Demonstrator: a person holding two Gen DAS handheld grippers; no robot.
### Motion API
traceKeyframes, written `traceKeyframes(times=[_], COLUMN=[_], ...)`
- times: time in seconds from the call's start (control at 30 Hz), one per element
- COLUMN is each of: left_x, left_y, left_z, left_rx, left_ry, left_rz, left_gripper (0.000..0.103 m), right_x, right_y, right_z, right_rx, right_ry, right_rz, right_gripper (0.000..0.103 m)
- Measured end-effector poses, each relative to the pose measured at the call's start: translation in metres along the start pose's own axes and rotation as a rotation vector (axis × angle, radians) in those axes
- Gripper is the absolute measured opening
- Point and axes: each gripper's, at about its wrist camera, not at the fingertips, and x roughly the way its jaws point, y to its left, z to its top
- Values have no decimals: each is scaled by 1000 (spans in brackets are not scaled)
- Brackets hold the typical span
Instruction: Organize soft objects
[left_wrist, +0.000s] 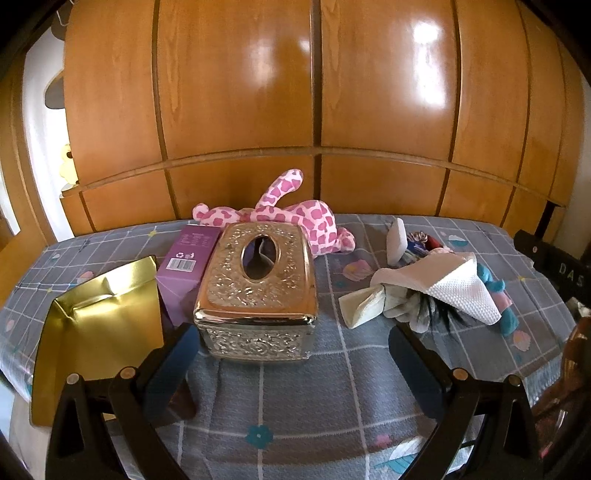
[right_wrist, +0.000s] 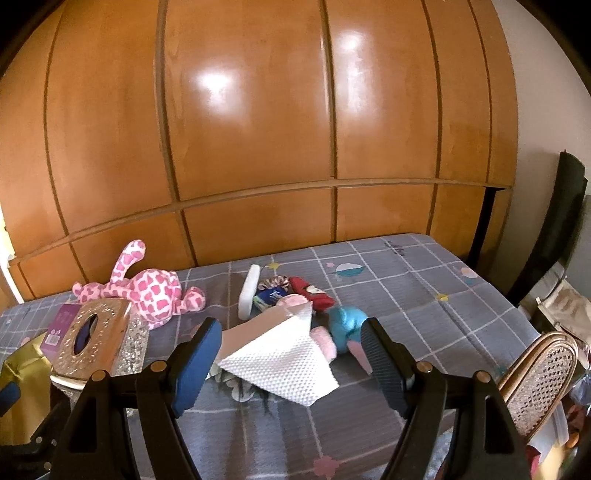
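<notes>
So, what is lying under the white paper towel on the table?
The white paper towel drapes over a pile: grey fabric with black hair-like strands shows at its near edge, a blue plush at its right. What lies beneath its middle is covered.

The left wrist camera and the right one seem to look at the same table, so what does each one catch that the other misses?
Only the left wrist view shows the folded beige cloth beside the pile and the purple box's barcode side. Only the right wrist view shows the woven cane chair back at the table's right edge and the red soft item. Both show the pink spotted plush, the ornate metal tissue box, the gold bag, the white paper towel, and an open, empty gripper: left gripper, right gripper.
</notes>
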Motion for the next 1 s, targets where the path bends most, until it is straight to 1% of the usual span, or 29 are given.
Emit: traceKeyframes(times=[0.2,0.6,0.8,0.9,1.0], left_x=[3,4,5,6,8], left_y=[-4,-12,-17,-19,-19], left_z=[-2,-3,-2,-2,-1], left_rx=[13,39,55,57,45], left_ry=[10,17,19,20,30], left_rz=[-6,-11,-17,-34,-90], left_gripper=[103,103,103,103,103], right_x=[4,8,13,17,24], right_y=[-13,-21,-31,-39,-48], right_z=[2,2,5,7,10], right_rx=[27,43,63,78,93], right_ry=[-1,3,3,5,5], right_rz=[-17,-24,-36,-45,-52], right_gripper=[79,79,79,79,79])
